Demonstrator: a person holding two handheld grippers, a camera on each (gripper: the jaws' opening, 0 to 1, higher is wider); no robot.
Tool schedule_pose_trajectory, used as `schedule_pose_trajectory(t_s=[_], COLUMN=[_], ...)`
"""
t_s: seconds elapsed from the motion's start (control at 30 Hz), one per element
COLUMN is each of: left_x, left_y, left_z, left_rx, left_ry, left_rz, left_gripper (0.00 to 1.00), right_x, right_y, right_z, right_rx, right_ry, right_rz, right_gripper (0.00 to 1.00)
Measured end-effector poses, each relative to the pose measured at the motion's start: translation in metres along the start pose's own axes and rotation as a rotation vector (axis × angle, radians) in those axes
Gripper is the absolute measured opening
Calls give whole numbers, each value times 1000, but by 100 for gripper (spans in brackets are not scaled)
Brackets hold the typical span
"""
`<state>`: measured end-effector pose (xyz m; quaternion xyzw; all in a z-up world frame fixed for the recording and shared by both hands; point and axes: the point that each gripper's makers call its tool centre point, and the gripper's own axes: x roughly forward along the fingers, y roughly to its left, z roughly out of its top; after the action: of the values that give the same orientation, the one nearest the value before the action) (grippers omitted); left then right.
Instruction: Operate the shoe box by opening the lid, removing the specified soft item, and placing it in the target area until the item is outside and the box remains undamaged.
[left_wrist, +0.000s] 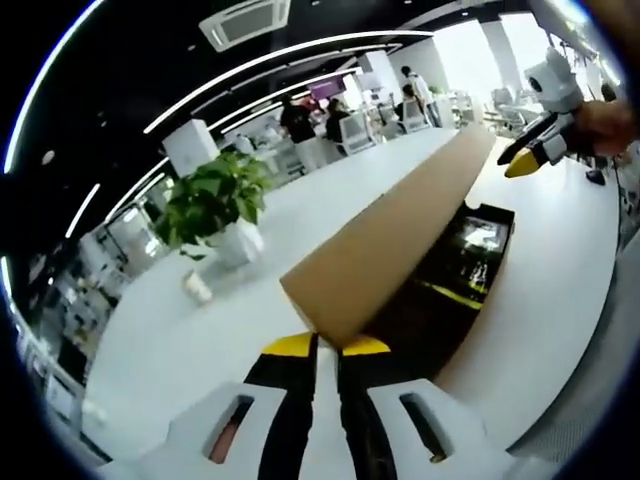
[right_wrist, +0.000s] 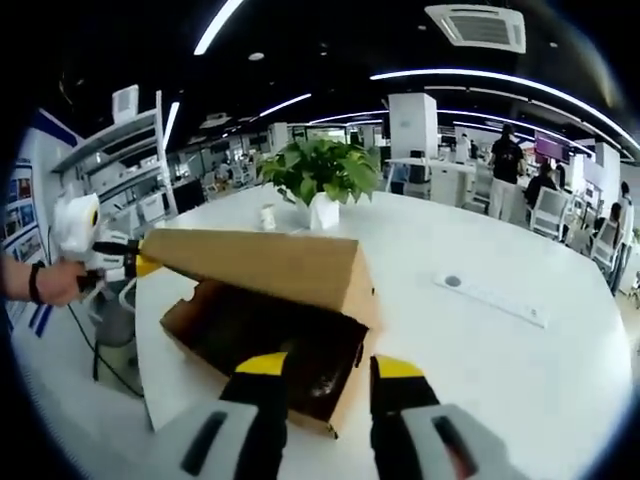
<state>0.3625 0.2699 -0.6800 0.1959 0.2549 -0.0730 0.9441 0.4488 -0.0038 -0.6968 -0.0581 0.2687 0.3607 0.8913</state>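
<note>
The light, easily creased brown cardboard shoe box lid (right_wrist: 265, 265) is being pinched at its corner by the nearly closed left gripper (left_wrist: 327, 345) above the white table (right_wrist: 480, 350), while the right gripper (right_wrist: 325, 368) is being held parted and empty over the open box (right_wrist: 255, 345), whose dark contents cannot be made out.

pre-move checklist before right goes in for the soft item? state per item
1. Lid raised off the box: ok.
2. Left gripper closed on the lid's edge: ok.
3. Right gripper open, at the box's near wall, nothing between its jaws: ok.
4. Soft item located: cannot tell; the inside is dark, with only something black with yellow-green markings visible.
5. Bare table beside the box for set-down: ok.
6. Box undamaged: no tears visible, ok.
</note>
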Motion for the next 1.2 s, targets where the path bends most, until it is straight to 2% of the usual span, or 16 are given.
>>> schedule_pose_trajectory(t_s=[0.13, 0.4, 0.63, 1.03, 1.2], left_x=[0, 0, 1, 4, 7], left_y=[2, 3, 6, 16, 22], left_z=[2, 4, 6, 16, 23], left_rx=[-24, -44, -64, -106, -112], left_ry=[-6, -5, -6, -21, -28], left_rz=[6, -2, -8, -9, -9], left_gripper=[4, 4, 3, 3, 2], right_x=[5, 17, 26, 39, 44], right_y=[-4, -11, -14, -23, -27], right_z=[7, 19, 32, 49, 57], right_rx=[4, -48, -40, -55, -56], right_ry=[-9, -3, -39, -56, -66], right_rz=[-14, -51, -65, -100, -111], right_gripper=[27, 20, 16, 2, 1])
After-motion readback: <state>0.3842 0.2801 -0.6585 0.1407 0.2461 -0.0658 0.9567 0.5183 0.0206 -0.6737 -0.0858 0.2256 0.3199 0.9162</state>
